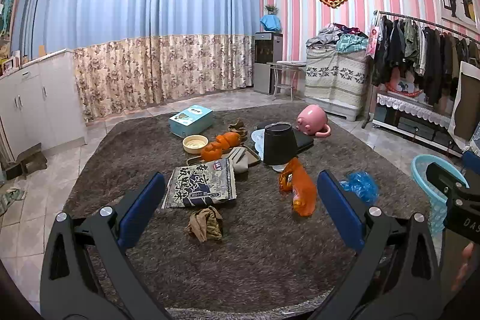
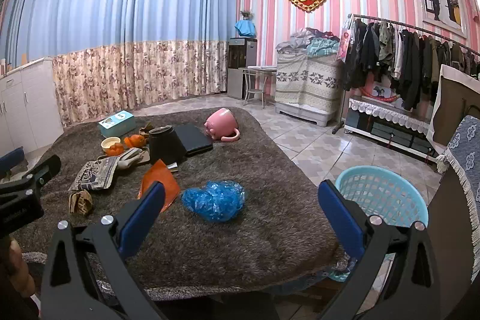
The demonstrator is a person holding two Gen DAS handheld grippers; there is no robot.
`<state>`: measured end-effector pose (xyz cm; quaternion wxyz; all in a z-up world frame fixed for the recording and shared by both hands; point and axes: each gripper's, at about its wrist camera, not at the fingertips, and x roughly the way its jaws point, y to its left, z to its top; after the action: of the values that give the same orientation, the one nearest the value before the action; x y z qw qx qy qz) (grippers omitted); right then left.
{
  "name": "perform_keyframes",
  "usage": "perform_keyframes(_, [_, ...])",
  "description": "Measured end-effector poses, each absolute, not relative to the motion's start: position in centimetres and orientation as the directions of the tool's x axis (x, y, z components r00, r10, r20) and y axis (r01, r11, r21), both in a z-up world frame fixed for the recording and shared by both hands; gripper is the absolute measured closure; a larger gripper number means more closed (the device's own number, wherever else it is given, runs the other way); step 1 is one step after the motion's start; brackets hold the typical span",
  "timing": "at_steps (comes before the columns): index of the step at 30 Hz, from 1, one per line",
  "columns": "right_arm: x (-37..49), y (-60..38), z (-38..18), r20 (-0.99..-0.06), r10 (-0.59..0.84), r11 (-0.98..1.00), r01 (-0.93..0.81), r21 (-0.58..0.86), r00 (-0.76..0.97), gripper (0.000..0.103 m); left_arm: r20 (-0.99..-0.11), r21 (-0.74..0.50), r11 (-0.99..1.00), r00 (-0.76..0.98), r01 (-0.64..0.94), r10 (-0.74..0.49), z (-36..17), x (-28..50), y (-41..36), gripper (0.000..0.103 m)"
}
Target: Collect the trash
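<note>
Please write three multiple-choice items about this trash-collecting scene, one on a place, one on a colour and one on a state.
1. Where does the light blue basket stand?
A. In the middle of the rug
B. On the tiled floor off the rug's right edge
C. On the white cabinet

2. What colour is the crumpled plastic bag lying ahead of the right gripper?
A. Blue
B. Green
C. White

3. How does the pink mug lie?
A. Upright
B. Upside down on its rim
C. Tipped on its side

Answers:
1 B, since the right wrist view shows the basket on the tiles beside the brown rug.
2 A, since the plastic is clearly blue in both views.
3 C, since its handle rests on the rug and its body lies sideways.
</note>
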<state>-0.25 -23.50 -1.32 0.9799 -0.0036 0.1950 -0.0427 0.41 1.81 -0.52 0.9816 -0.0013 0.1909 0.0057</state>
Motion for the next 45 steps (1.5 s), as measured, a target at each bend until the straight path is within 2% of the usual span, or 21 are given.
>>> perform_keyframes(45, [0.0,-24.5,-2.1,-0.395,-0.093,0.995,0.098,-0.006,0.914,0.004,-0.386,-0.005,0.999,0.922,-0.033,0.028,-1.7,0.8,2.5,0.005])
